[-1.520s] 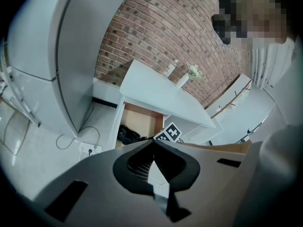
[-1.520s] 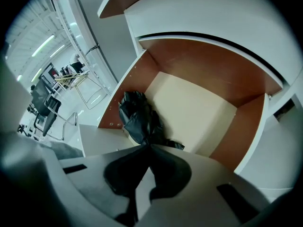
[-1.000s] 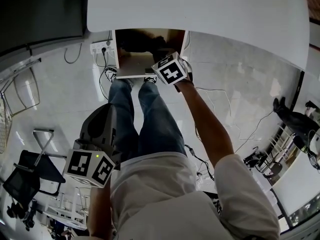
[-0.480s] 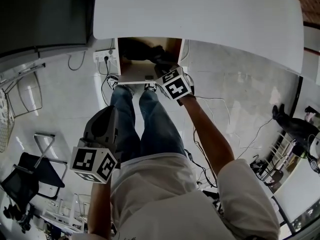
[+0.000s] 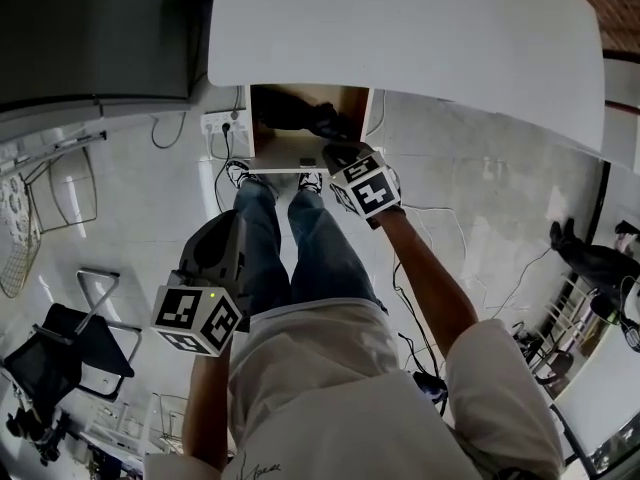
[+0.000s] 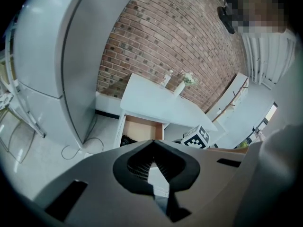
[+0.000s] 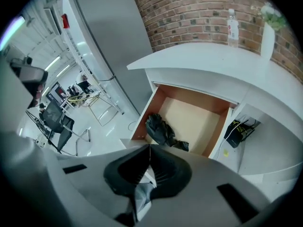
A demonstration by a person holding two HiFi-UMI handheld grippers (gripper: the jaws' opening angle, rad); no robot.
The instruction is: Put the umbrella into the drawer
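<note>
closest to me in the head view, the left gripper (image 5: 226, 224) hangs by my left thigh, its marker cube facing up. in the left gripper view its fingers are pressed together at the tips with nothing between them. further out, the right gripper (image 5: 338, 152) is held over the front edge of the open drawer (image 5: 285, 152), just above my shoes. in the right gripper view its fingers (image 7: 142, 167) are also closed tip to tip and empty, pointing down at the drawer. the umbrella (image 7: 160, 129), black and crumpled, lies inside the drawer on its pale wooden floor. it sits against the front left corner as that view shows it, and it is apart from both grippers. the rest of the drawer floor is bare. the drawer sticks out from under a white table (image 7: 213, 56). to its right, in an open recess under the table, a black box (image 7: 238, 127) sits with cables running into it. on the tabletop, near the back, stand a clear bottle (image 7: 232, 28) and a white vase (image 7: 267, 38) with a sprig in it. behind them runs a brick wall (image 7: 199, 11), and a tall grey cabinet (image 7: 111, 46) stands to the left of the table. a power strip (image 5: 222, 123) lies on the tiled floor beside the drawer.
</note>
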